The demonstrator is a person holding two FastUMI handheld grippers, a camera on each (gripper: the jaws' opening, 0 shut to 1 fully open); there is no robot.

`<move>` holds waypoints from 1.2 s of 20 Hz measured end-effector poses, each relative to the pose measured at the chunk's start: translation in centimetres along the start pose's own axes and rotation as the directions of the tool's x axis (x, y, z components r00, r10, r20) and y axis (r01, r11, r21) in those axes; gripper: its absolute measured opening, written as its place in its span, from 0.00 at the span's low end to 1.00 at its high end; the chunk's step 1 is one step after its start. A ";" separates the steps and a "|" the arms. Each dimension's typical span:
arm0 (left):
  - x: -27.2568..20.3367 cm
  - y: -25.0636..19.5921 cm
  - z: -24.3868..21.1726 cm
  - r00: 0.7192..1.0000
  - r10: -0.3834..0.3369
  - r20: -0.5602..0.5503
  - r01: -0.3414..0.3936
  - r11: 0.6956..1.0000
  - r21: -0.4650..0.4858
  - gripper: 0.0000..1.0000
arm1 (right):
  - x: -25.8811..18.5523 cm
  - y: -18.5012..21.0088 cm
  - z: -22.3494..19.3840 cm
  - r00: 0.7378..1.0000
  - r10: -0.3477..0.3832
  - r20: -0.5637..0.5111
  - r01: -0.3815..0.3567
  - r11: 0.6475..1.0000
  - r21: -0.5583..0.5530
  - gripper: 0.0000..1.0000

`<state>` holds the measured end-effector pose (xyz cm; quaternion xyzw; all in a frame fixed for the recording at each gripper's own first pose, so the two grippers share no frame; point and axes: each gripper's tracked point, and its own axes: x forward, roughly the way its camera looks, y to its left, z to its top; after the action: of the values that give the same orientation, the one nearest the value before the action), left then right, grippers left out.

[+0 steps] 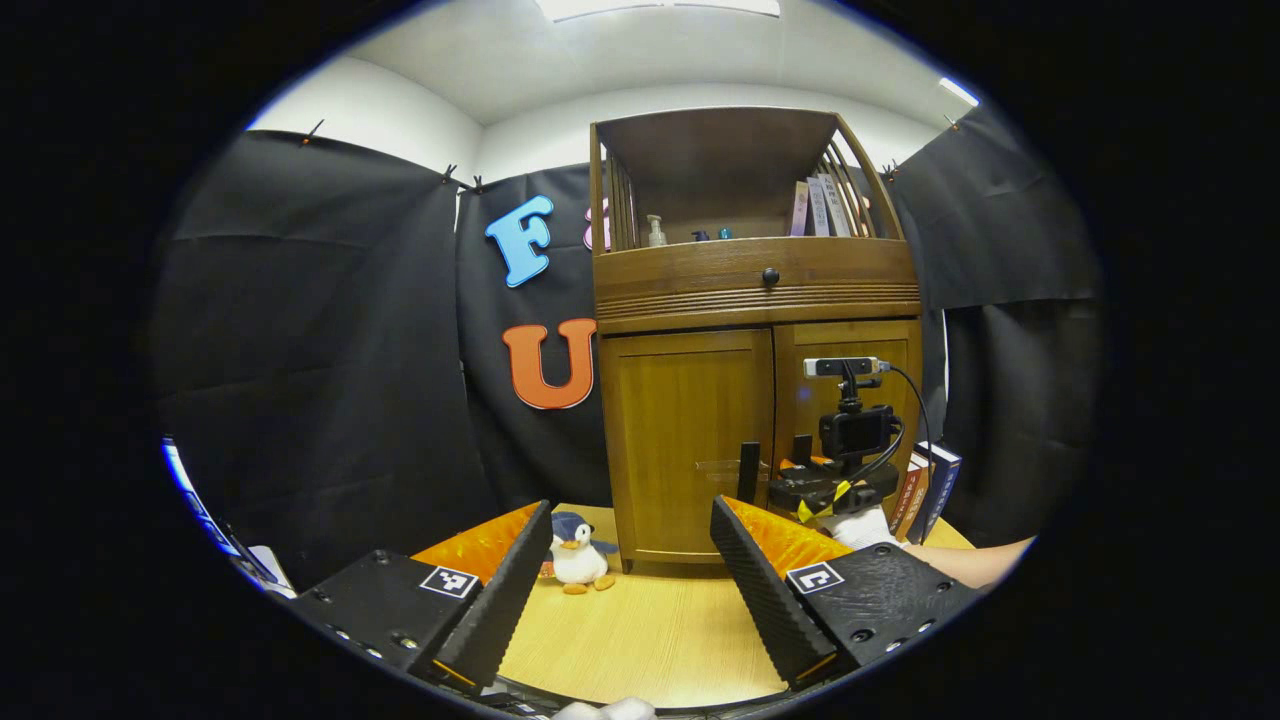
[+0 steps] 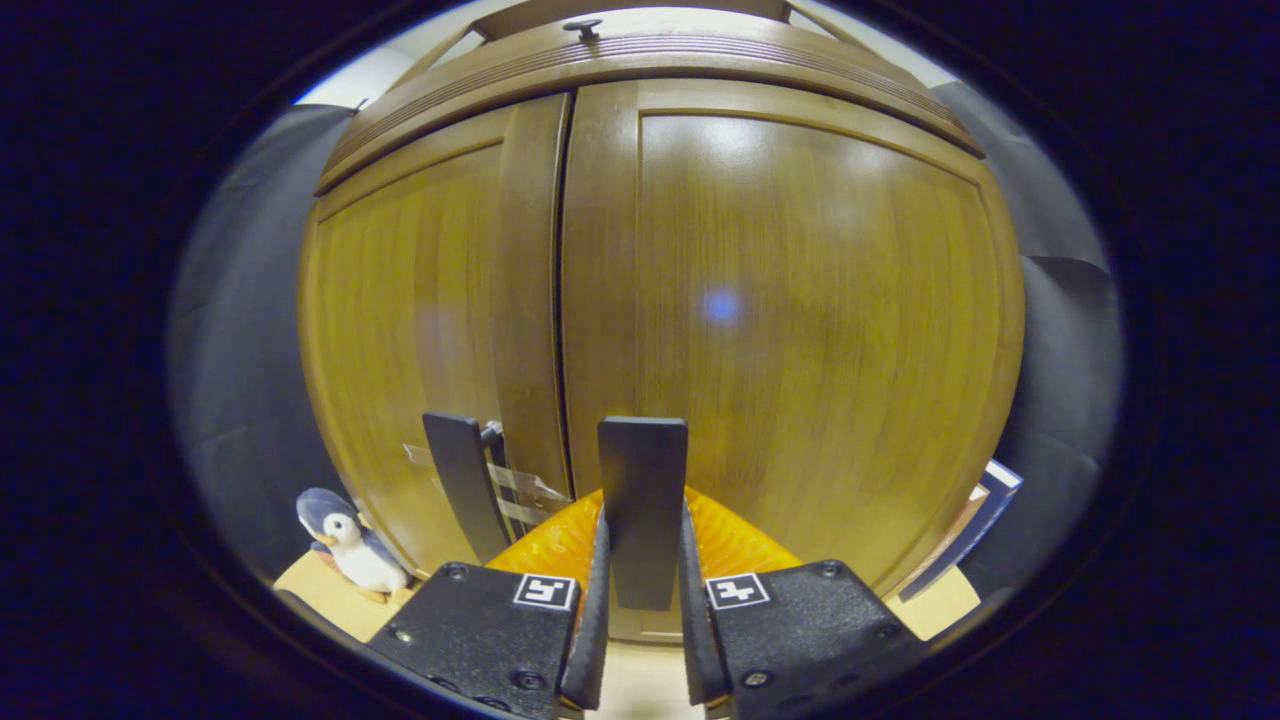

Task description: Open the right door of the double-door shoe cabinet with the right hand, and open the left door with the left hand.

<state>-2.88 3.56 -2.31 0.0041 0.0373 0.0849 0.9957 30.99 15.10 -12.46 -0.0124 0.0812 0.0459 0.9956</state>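
At the foot of the shoe cabinet (image 1: 755, 330) on the worktop (image 1: 650, 620), the right gripper (image 2: 642, 610) pinches the right door's handle (image 2: 642, 500) in its jaws, ready to pull, while the left gripper (image 1: 630, 570) hangs back, jaws spread, both doors shut.

Black cloth (image 1: 320, 330) walls the booth beyond the tongs, white wall (image 1: 400, 115) and ceiling (image 1: 560, 60) above it. A ceiling light (image 1: 655, 8) glows overhead. Pale wooden desk (image 1: 650, 630) lies beneath the tongs.
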 end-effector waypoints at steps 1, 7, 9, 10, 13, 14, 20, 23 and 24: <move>-0.1 0.2 0.0 1.000 0.000 0.000 0.000 1.000 -0.003 0.96 | -0.2 0.0 0.0 1.000 0.001 -0.002 -0.001 1.000 0.000 0.35; -1.2 0.7 -0.2 1.000 -0.011 0.009 0.011 1.000 -0.008 0.96 | -3.4 -0.4 -0.9 1.000 0.012 -0.005 -0.012 1.000 0.000 0.34; -1.7 0.7 -0.5 1.000 -0.016 0.006 0.016 1.000 -0.011 0.96 | -4.9 -0.6 -1.3 1.000 0.018 -0.005 -0.018 1.000 -0.002 0.34; -1.9 0.8 -0.6 1.000 -0.018 0.006 0.018 1.000 -0.017 0.96 | -5.6 -0.8 -1.5 1.000 0.023 -0.006 -0.023 1.000 -0.003 0.34; -2.4 0.6 -0.9 0.999 -0.032 0.001 0.032 0.999 -0.028 0.96 | -7.6 -1.4 -2.1 0.999 0.033 -0.006 -0.033 0.999 -0.003 0.34; -2.6 0.5 -0.9 0.999 -0.037 0.001 0.037 0.999 -0.027 0.96 | -8.2 -1.6 -2.3 0.999 0.035 -0.007 -0.035 0.999 -0.003 0.34; -3.7 0.1 -1.1 0.998 -0.064 0.002 0.064 0.998 -0.022 0.96 | -12.4 -3.6 -3.2 0.999 0.033 -0.006 -0.033 0.999 0.001 0.34; -4.1 0.0 -1.1 0.997 -0.078 0.006 0.078 0.997 -0.018 0.96 | -14.6 -5.0 -3.7 1.000 0.025 -0.010 -0.025 1.000 0.007 0.34; -4.3 0.0 -1.1 0.997 -0.082 0.008 0.082 0.996 -0.017 0.96 | -15.2 -5.5 -3.9 1.000 0.022 -0.011 -0.022 1.000 0.012 0.33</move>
<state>-7.18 2.79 -3.10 -0.0055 0.0330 0.0441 0.9985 15.92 8.17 -13.69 -0.0060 0.0872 0.0563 0.9946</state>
